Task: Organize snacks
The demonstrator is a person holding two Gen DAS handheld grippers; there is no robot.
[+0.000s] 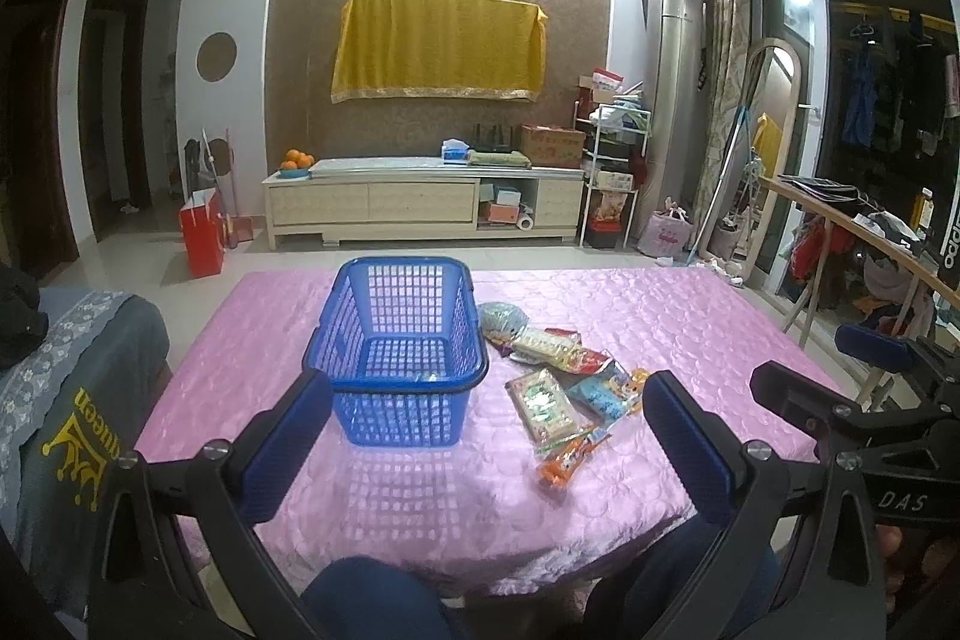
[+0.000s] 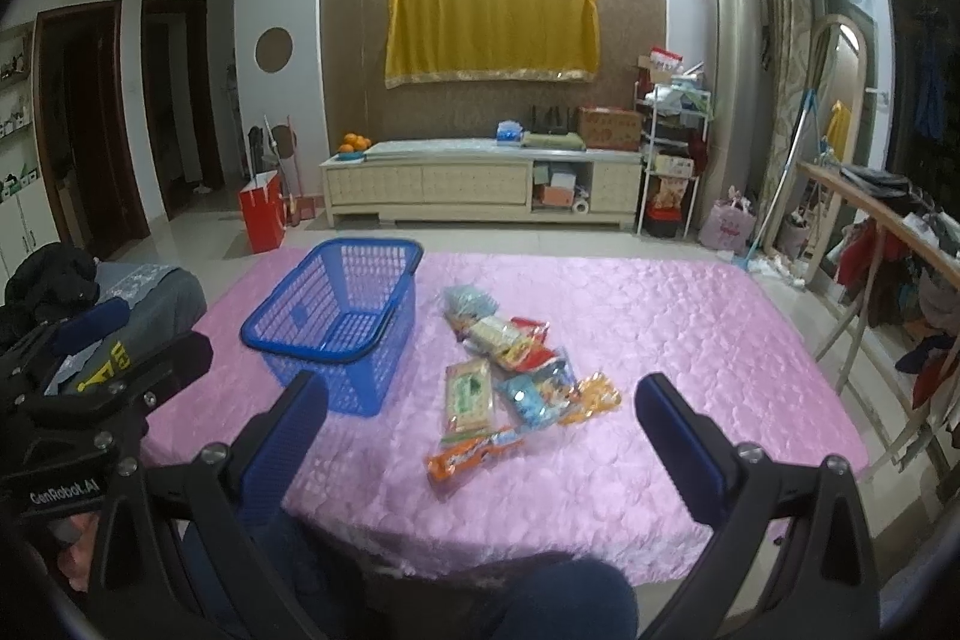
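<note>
A blue plastic basket (image 1: pixel 399 340) stands on the pink tablecloth (image 1: pixel 660 328); it also shows in the right wrist view (image 2: pixel 342 316). A small item lies at its bottom. Right of it lies a pile of snack packets (image 1: pixel 564 370), also in the right wrist view (image 2: pixel 516 376), with an orange packet (image 2: pixel 474 454) nearest me and a green-and-white packet (image 2: pixel 468 397) beside it. My left gripper (image 1: pixel 480 436) is open and empty, held back over the table's near edge. My right gripper (image 2: pixel 480 436) is open and empty, in front of the snacks, and shows at the right of the left wrist view (image 1: pixel 852 394).
A chair with a grey garment (image 1: pixel 78 400) stands at the table's left. A wooden folding table (image 2: pixel 888 244) with clutter stands to the right. A TV cabinet (image 1: pixel 420 202) lines the far wall. My knees (image 2: pixel 540 598) are under the near edge.
</note>
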